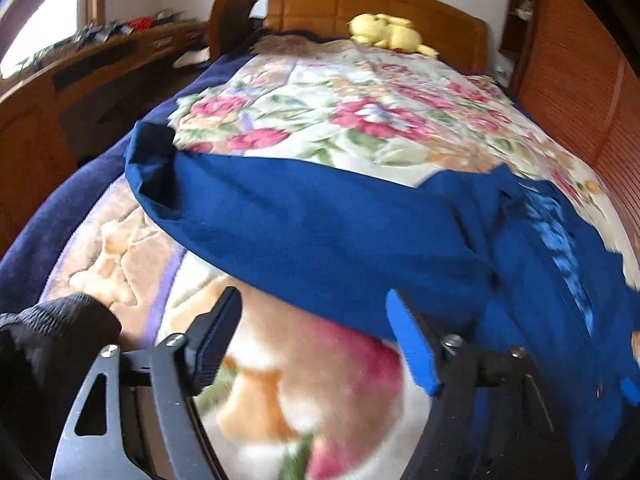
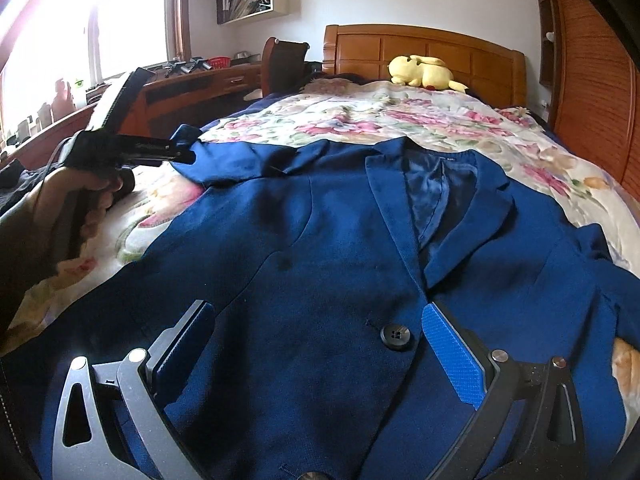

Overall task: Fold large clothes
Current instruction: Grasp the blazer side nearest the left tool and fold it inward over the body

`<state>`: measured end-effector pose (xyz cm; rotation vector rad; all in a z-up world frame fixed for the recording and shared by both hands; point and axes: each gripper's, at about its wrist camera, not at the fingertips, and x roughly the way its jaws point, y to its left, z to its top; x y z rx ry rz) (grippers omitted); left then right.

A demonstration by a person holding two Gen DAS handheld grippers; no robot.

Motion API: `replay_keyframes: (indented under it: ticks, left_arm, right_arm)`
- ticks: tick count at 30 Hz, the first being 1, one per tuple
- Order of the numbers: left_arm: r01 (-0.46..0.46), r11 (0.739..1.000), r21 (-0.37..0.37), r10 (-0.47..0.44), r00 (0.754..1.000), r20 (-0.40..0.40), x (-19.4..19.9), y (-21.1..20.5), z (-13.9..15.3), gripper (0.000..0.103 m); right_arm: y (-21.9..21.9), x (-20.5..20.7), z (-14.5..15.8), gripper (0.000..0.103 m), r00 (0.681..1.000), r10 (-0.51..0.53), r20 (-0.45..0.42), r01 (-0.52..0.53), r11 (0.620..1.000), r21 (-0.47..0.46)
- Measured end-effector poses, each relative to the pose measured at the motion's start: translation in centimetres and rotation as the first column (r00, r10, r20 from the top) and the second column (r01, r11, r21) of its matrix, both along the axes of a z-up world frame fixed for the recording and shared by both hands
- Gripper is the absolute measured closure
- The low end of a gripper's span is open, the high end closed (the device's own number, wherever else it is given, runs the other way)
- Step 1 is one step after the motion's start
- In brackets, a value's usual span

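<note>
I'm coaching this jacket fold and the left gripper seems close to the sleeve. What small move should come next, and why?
Probably ease the left gripper forward onto the sleeve edge and close. Its jaws are open with only blanket between them, and the blue jacket lies flat, face up, sleeve stretched out sideways, not yet folded in.

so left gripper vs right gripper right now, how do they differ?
1. The left gripper hangs over bare floral blanket at the blue blazer's edge; the right gripper sits over the blazer's front by the black button.
2. The left view is motion-blurred; the right view is sharp.
Shared: both have open jaws, nothing gripped, and point toward the headboard.
</note>
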<state>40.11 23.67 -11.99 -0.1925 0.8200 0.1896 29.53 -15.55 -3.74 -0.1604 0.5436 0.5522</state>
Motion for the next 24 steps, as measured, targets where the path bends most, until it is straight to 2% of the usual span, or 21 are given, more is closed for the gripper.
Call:
replay_keyframes:
  ticks: [5,8,9,10,11,13,14,15,19,24]
  left_arm:
    - [-0.09,0.996,-0.01,0.09,0.995,-0.041,2.3,2.4,-1.2,0.03]
    - [-0.142,0.988,-0.055,0.139,0.988,-0.063,3.2,3.8,-2.2,0.03]
    - [-0.147,0.987,-0.071,0.143,0.988,-0.067,3.3,4.1,-2.4,0.033]
    - [-0.146,0.985,-0.092,0.141,0.988,-0.068,3.5,4.3,-2.8,0.042]
    - [-0.143,0.985,-0.094,0.136,0.987,-0.081,3.8,4.4,-3.0,0.059]
    - [-0.147,0.985,-0.092,0.139,0.986,-0.087,4.3,4.7,-3.0,0.071]
    - [-0.141,0.984,-0.107,0.133,0.988,-0.079,4.5,4.8,-2.9,0.089]
    - [-0.141,0.984,-0.11,0.133,0.988,-0.077,4.6,4.8,-2.7,0.095]
    - [-0.089,0.995,-0.042,0.088,0.996,-0.028,4.1,2.8,-0.5,0.101]
    - [0.055,0.998,-0.007,-0.054,0.997,0.058,1.1,-3.0,4.4,0.101]
  right_arm:
    - [0.0,-0.1,-0.1,0.0,1.0,0.0,-0.001,0.0,1.0,0.002]
    - [0.0,-0.1,-0.1,0.0,1.0,0.0,0.0,0.0,1.0,0.003]
    - [0.0,-0.1,0.0,0.0,1.0,0.0,-0.001,0.0,1.0,0.002]
    - [0.0,-0.1,0.0,0.0,1.0,0.0,-0.001,0.0,1.0,0.003]
    - [0.0,-0.1,0.0,0.0,1.0,0.001,-0.001,-0.001,1.0,0.003]
    - [0.0,-0.1,-0.1,0.0,1.0,0.001,-0.001,-0.001,1.0,0.003]
    - [0.0,-0.1,-0.1,0.0,1.0,0.001,-0.001,-0.001,1.0,0.003]
    - [0.0,-0.1,-0.1,0.0,1.0,0.001,-0.001,-0.001,1.0,0.003]
    - [0.2,-0.2,-0.1,0.0,1.0,0.0,0.003,0.0,1.0,0.0]
    - [0.2,-0.5,-0.1,0.0,1.0,-0.006,0.013,0.006,1.0,0.001]
